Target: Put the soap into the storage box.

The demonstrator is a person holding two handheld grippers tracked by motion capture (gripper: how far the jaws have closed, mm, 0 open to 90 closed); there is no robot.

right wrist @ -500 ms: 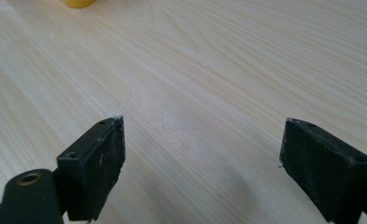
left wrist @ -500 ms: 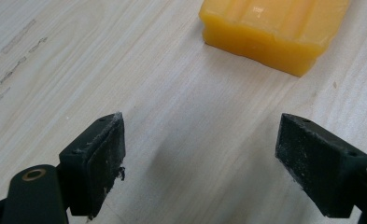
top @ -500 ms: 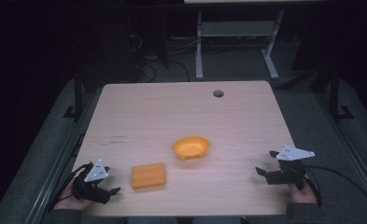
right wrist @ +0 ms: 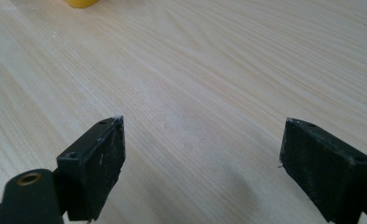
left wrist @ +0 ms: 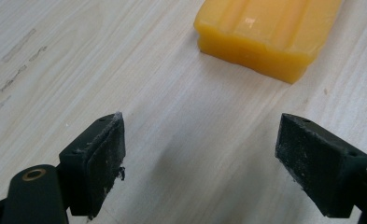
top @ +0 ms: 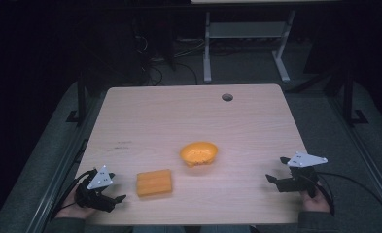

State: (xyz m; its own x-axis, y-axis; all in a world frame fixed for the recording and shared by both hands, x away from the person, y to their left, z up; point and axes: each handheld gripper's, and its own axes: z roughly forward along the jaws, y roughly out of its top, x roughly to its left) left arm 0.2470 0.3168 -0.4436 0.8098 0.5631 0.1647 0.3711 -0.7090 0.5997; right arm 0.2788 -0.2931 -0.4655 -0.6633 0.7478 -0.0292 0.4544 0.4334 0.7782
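The orange block (top: 154,183) lies flat on the worktop (top: 188,121), near its front edge, and everything else is best placed from it. The left tool (top: 114,199) sits just beside the block, on the block's left and slightly nearer the person, with a strip of bare wood between them; its jaws stand wide apart with nothing between them. In the left gripper view the orange block (left wrist: 265,35) appears ahead of the jaws and off toward the right one, so the tool is not yet lined up on it. In the high view the block's long axis runs roughly left to right across the worktop, with the far end tipped slightly away from the person, so the short end faces the left tool. A grasp would probably go more easily across the narrower width than along the length. The orange bowl (top: 199,153) stands beyond the block and a little to its right, near but apart from it. The right tool (top: 273,182) is well apart from the block, far out to its right near the worktop's right edge, and it too is spread wide and empty; in the right gripper view a sliver of the bowl (right wrist: 82,3) shows at the top edge. Judging by these positions, the left tool is much the nearer, and the block is the likeliest thing for it to take.
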